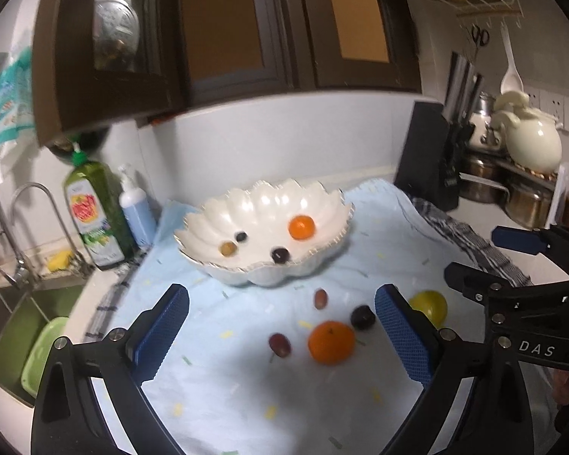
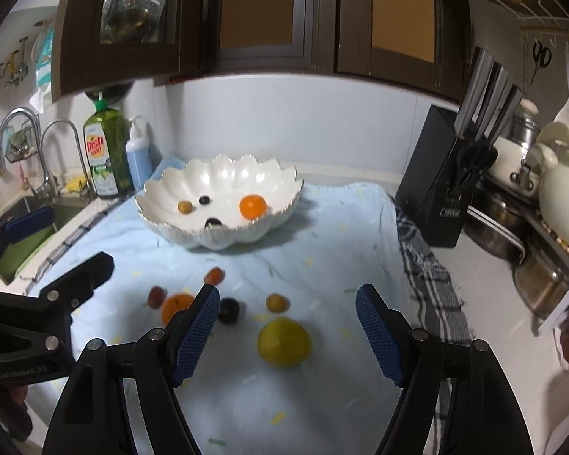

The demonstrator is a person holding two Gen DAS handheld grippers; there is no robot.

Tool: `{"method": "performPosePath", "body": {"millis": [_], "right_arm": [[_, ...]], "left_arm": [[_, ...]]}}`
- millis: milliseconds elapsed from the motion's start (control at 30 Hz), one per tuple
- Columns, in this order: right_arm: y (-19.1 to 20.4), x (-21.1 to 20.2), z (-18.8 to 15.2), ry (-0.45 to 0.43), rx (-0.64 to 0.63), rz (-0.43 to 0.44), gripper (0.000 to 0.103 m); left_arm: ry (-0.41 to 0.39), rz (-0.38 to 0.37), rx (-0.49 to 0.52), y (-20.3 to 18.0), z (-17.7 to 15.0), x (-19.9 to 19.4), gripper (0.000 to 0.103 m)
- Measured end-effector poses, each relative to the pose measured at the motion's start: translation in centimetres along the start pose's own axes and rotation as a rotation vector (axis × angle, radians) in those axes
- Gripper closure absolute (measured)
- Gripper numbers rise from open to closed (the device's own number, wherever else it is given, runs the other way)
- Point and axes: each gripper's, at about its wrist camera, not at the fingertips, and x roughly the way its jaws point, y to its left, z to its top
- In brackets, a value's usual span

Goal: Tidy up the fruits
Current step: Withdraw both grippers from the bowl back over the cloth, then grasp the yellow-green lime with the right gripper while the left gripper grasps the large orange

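A white scalloped bowl [image 1: 337, 223] [image 2: 280, 185] stands at the back of a light blue cloth [image 1: 246, 398] [image 2: 322, 235], holding an orange [image 1: 301, 227] [image 2: 252, 206] and three small fruits. Loose on the cloth lie another orange [image 1: 330, 342] [image 2: 172, 305], a yellow-green lemon [image 1: 432, 305] [image 2: 283, 342], a dark plum [image 1: 362, 316] [image 2: 228, 310], two red grapes [image 1: 280, 344] [image 1: 320, 298] and a small tan fruit [image 2: 277, 302]. My left gripper [image 1: 280, 337] stands open above the loose orange and a grape. Over the lemon, my right gripper [image 2: 286, 335] is open too.
A sink [image 1: 19, 326] with taps, a green soap bottle [image 1: 95, 212] and a blue pump bottle [image 1: 136, 208] sit at the left. A black knife block [image 2: 447, 193], pots and a cream kettle [image 2: 565, 193] crowd the right. Dark cabinets [image 2: 265, 19] hang overhead. A checked towel [image 2: 428, 284] edges the cloth.
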Motion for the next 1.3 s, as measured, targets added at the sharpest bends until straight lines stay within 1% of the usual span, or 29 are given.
{"method": "performPosePath", "body": {"millis": [133,367,733,900,1033,1167,1233,1300], "right_arm": [[-0.2,1.1,-1.0,0.035,0.002,0.005,0.028],[-0.5,3.3,-2.2,0.107,0.019,0.023,0.028],[-1.2,6.3,-3.5,0.195,0.047,0.024,0.028],[-1.2,7.3,-3.9,0.217,0.043,0.048,0.029],[-1.1,8.0,-4.0,0.234,0.039,0.066,0.035],[-0.9,8.7,-3.9,0.246,0.036,0.081,0.039],[-0.7,8.9,-4.0,0.253,0.030,0.088,0.046],[-0.6,9.2,-4.1,0.262,0.027,0.097,0.047]], "left_arm": [[0.057,-0.033,0.000,-0.5,-1.0,1.6,0.009],[0.147,-0.082,0.005,-1.2,-2.5,4.4,0.014],[0.220,-0.120,0.047,-2.5,-4.0,7.5,0.024],[0.259,-0.133,0.058,-2.7,-4.4,8.8,0.032],[0.285,-0.148,0.053,-2.7,-4.6,9.6,0.035],[0.300,-0.165,0.030,-2.5,-4.5,10.1,0.039],[0.300,-0.173,0.023,-2.4,-4.4,10.2,0.043],[0.301,-0.183,0.024,-2.5,-4.3,10.4,0.045]]}}
